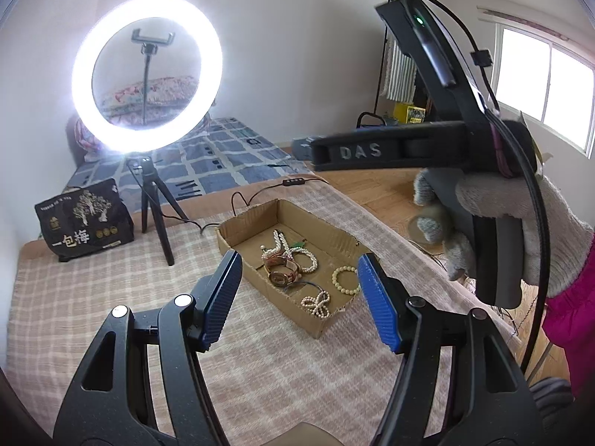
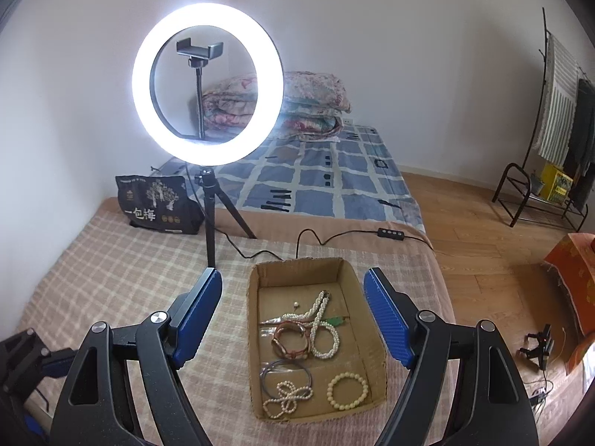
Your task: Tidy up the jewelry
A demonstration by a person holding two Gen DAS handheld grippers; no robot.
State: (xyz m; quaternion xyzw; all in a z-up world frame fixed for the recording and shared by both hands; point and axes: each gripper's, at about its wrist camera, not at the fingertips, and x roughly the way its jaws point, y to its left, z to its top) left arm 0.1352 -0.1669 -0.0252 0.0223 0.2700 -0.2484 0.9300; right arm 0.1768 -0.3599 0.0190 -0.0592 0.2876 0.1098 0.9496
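Observation:
A shallow cardboard box (image 2: 372, 319) sits on the checked blanket and holds jewelry: a long pearl necklace (image 2: 323, 330), a brown bangle (image 2: 292, 340), a thin blue-grey ring bangle (image 2: 286, 371), a knotted pearl strand (image 2: 288, 396) and a cream bead bracelet (image 2: 347, 390). The box (image 1: 260, 282) and the bead bracelet (image 1: 346, 278) also show in the left wrist view. My left gripper (image 1: 297, 297) is open and empty, above the box's near left side. My right gripper (image 2: 293, 316) is open and empty, straddling the box from above. A gloved hand holds the right gripper body (image 1: 494, 193).
A lit ring light on a tripod (image 2: 208, 81) stands behind the box, its cable and switch (image 2: 390, 232) trailing right. A black snack bag (image 2: 158, 200) lies at the back left. A bed with folded quilts (image 2: 308, 100), a clothes rack (image 2: 557, 111) and an orange box (image 2: 576, 271) are around.

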